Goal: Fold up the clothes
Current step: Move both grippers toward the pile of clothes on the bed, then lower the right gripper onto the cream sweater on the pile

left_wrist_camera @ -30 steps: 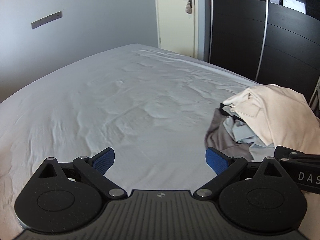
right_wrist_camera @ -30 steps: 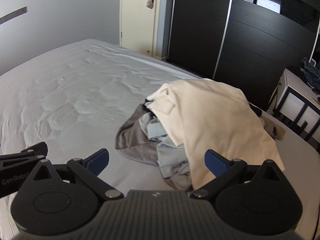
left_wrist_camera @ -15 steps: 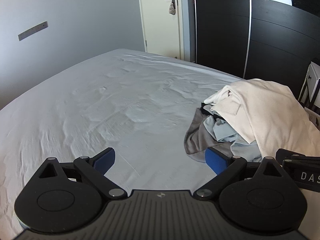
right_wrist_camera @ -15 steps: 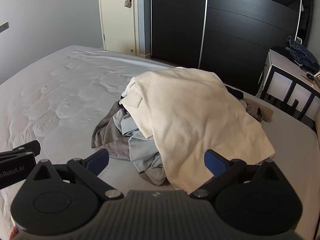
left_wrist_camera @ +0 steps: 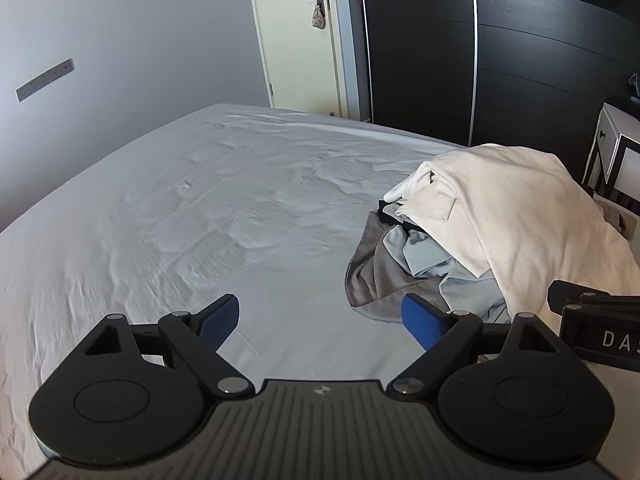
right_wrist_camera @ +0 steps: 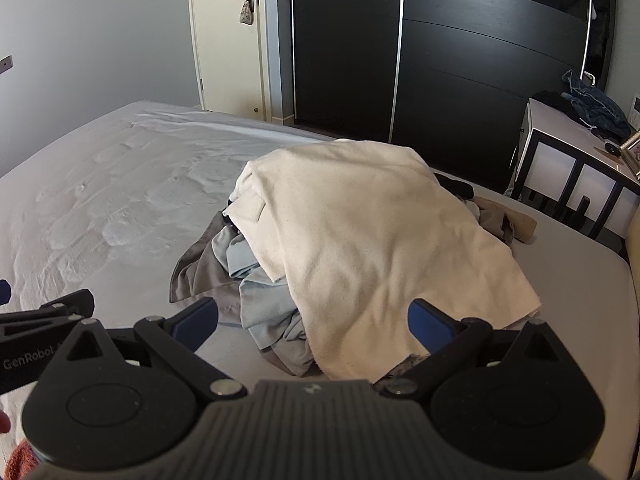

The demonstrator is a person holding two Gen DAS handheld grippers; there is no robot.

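A pile of clothes lies on the bed: a cream garment (right_wrist_camera: 380,232) on top, with light blue (right_wrist_camera: 264,292) and grey (right_wrist_camera: 204,264) pieces under it. The pile also shows at the right of the left wrist view (left_wrist_camera: 500,216). My right gripper (right_wrist_camera: 312,322) is open and empty, just short of the pile's near edge. My left gripper (left_wrist_camera: 320,320) is open and empty over bare sheet, left of the pile. The right gripper's side (left_wrist_camera: 600,328) shows in the left wrist view.
The bed (left_wrist_camera: 200,208) has a wrinkled pale sheet. A black wardrobe (right_wrist_camera: 460,60) and a white door (left_wrist_camera: 300,40) stand behind it. A white and black nightstand (right_wrist_camera: 568,152) with jeans on it stands at the right.
Both grippers have swung right toward the pile. The pile now sits centred in the right wrist view and closer. Both stay open.
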